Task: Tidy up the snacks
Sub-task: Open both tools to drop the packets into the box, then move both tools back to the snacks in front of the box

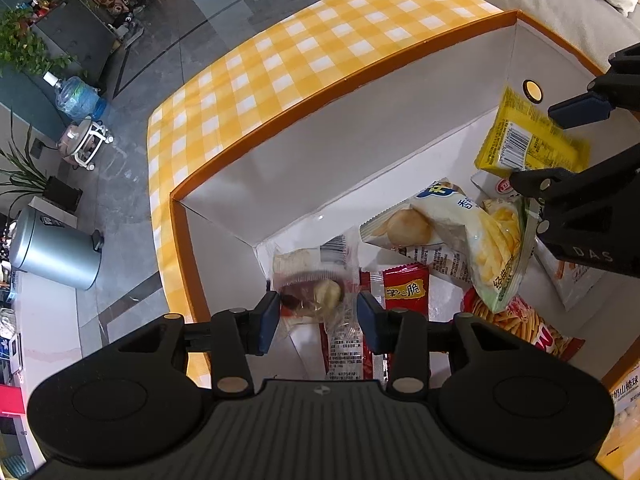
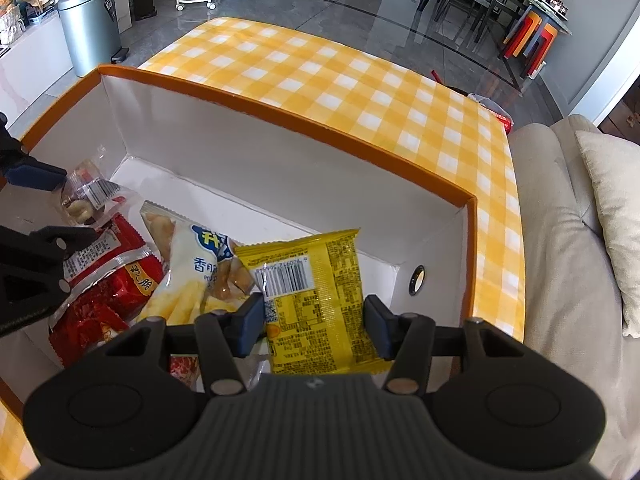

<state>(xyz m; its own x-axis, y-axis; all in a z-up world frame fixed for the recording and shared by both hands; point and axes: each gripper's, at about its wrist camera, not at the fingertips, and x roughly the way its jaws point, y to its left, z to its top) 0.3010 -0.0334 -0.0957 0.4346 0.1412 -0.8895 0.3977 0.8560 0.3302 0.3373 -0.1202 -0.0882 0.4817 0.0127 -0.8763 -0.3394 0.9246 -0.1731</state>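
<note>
A white cardboard box with an orange rim point(image 1: 320, 92) point(image 2: 280, 112) stands on a yellow checked tablecloth point(image 1: 280, 60). My left gripper point(image 1: 318, 316) point(image 2: 76, 206) is inside the box's left end, its blue pads pressed on a clear packet of nuts and dried fruit point(image 1: 312, 280) point(image 2: 86, 196). My right gripper point(image 2: 314, 324) point(image 1: 536, 146) grips a yellow packet point(image 2: 316, 288) point(image 1: 528, 136), barcode side up, above the box's right end. On the box floor between them lie a white chips bag point(image 1: 440, 216) point(image 2: 192, 264), a green fries bag point(image 1: 500, 248) and red packets point(image 1: 404, 288) point(image 2: 104, 280).
A beige sofa point(image 2: 560, 240) with a cushion point(image 2: 612, 208) runs along the table's right side. A grey pedal bin point(image 1: 52, 248) point(image 2: 92, 24) and a water bottle point(image 1: 78, 96) stand on the tiled floor. An orange snack carton point(image 1: 624, 400) sits near the box.
</note>
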